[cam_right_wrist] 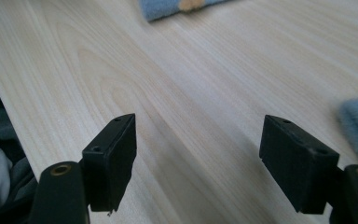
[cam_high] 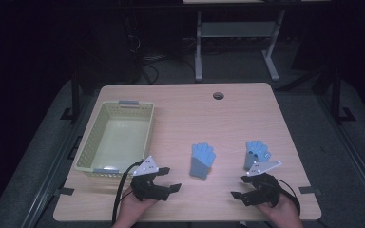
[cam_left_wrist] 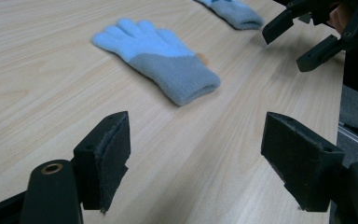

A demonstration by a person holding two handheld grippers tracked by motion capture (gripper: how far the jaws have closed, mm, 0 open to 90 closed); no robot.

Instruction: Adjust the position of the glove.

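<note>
Wood table (cam_high: 247, 102) up top, pale basket (cam_high: 91, 142) at far left w/ nothing in it. Two blue gloves flat on the table: middle glove (cam_high: 202, 159), right glove (cam_high: 255, 153) just beside the right tool (cam_high: 241, 186). Left tool (cam_high: 167, 178) & right tool both wide open, holding nothing. Looks like pre-grasp; next prob. drop onto a glove cuff, pinch, carry to basket.

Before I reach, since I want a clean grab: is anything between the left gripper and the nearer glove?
Nothing visible: bare table lies between the open left gripper and the glove.
</note>
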